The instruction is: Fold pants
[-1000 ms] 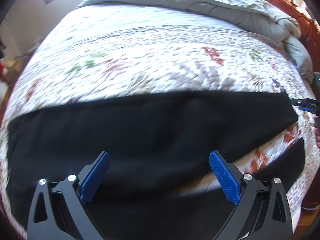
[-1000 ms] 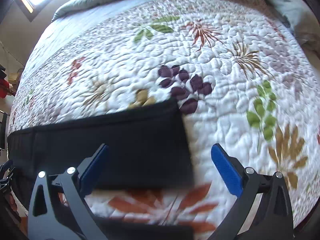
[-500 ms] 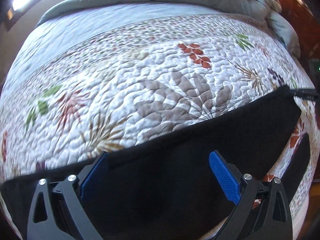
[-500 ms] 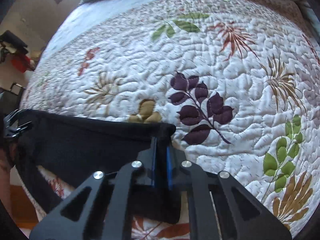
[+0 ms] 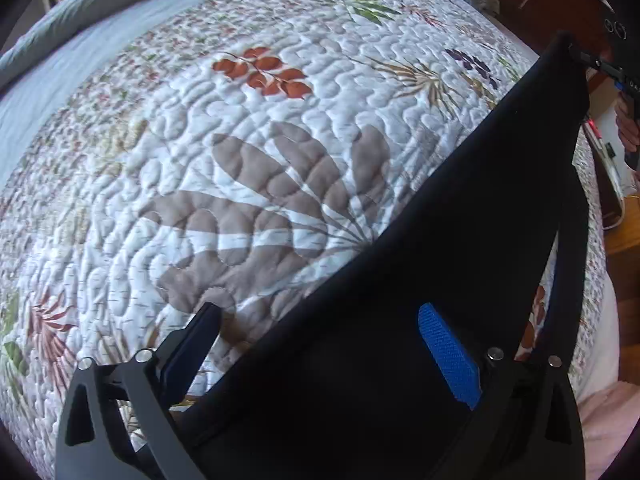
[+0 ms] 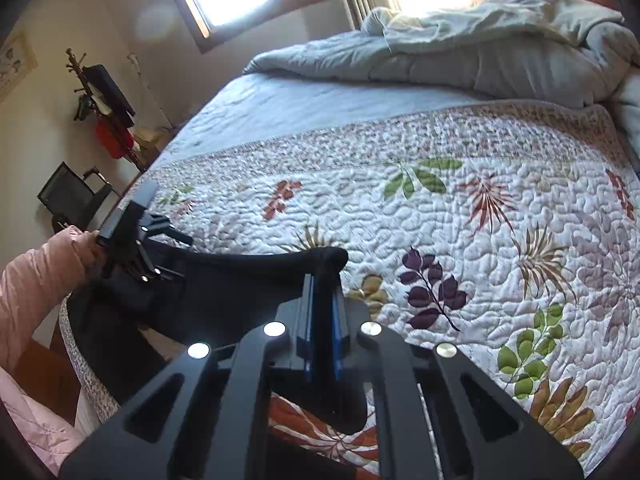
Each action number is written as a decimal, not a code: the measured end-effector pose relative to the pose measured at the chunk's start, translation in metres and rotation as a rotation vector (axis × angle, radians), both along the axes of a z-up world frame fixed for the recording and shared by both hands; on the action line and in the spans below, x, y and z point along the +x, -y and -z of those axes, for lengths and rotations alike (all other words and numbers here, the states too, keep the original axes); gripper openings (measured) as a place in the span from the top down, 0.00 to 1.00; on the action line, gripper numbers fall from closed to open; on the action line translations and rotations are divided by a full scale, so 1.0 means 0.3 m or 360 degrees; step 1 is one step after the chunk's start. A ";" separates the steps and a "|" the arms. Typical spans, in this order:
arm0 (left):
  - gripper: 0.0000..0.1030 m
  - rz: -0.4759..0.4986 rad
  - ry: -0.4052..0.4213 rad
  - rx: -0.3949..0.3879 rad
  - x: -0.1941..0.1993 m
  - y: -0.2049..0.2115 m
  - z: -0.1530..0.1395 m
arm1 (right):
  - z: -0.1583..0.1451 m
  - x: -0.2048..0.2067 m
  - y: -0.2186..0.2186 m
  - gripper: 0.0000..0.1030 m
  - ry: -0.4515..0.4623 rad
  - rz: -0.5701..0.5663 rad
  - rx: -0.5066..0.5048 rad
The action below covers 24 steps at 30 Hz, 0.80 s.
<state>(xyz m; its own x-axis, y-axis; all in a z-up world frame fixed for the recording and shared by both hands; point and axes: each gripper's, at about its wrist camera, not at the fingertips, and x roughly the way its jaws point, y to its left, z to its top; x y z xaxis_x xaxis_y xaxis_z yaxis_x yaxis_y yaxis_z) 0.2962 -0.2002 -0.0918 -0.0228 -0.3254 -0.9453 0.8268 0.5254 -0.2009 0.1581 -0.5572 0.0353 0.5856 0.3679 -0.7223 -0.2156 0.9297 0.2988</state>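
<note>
Over the quilt [image 6: 460, 232], black pants [image 6: 248, 280] stretch between tools — right tool [image 6: 322, 320] pinching one corner, left tool [image 5: 320, 344] spread.

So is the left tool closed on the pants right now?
No, the left tool is open, its blue pads spread wide over the pants.

One pants [image 5: 420, 280]; two grippers: left gripper [image 5: 320, 344], right gripper [image 6: 322, 312]; one quilt [image 6: 480, 216]; one comforter [image 6: 460, 60].
</note>
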 end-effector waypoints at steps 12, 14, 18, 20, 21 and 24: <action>0.94 -0.0189 -0.0115 -0.0229 -0.017 -0.190 -0.088 | 0.010 -0.037 0.013 0.94 0.0063 0.0098 0.0061; 0.94 -0.0244 -0.0013 -0.0287 -0.063 -0.225 -0.151 | 0.018 -0.048 0.018 0.94 0.0070 0.0141 0.0057; 0.94 -0.0354 0.0435 -0.0268 -0.297 -0.239 -0.304 | 0.042 -0.093 -0.003 0.94 0.0095 0.0216 -0.0042; 0.94 -0.0377 0.0539 -0.0243 -0.418 -0.223 -0.328 | 0.072 -0.133 -0.024 0.94 0.0095 0.0251 -0.0108; 0.94 -0.0386 0.0564 -0.0235 -0.461 -0.235 -0.336 | 0.092 -0.162 -0.034 0.94 0.0093 0.0264 -0.0122; 0.94 -0.0414 0.0611 -0.0199 -0.624 -0.249 -0.329 | 0.151 -0.252 -0.051 0.94 0.0062 0.0296 -0.0114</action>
<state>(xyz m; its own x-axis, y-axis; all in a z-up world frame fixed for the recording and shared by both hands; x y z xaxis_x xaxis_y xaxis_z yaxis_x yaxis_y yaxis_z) 0.1089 -0.1256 0.0069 0.4178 -0.3855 -0.8227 0.6978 0.7160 0.0188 0.0825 -0.5419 -0.0102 0.6665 0.1994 -0.7183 -0.0482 0.9731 0.2254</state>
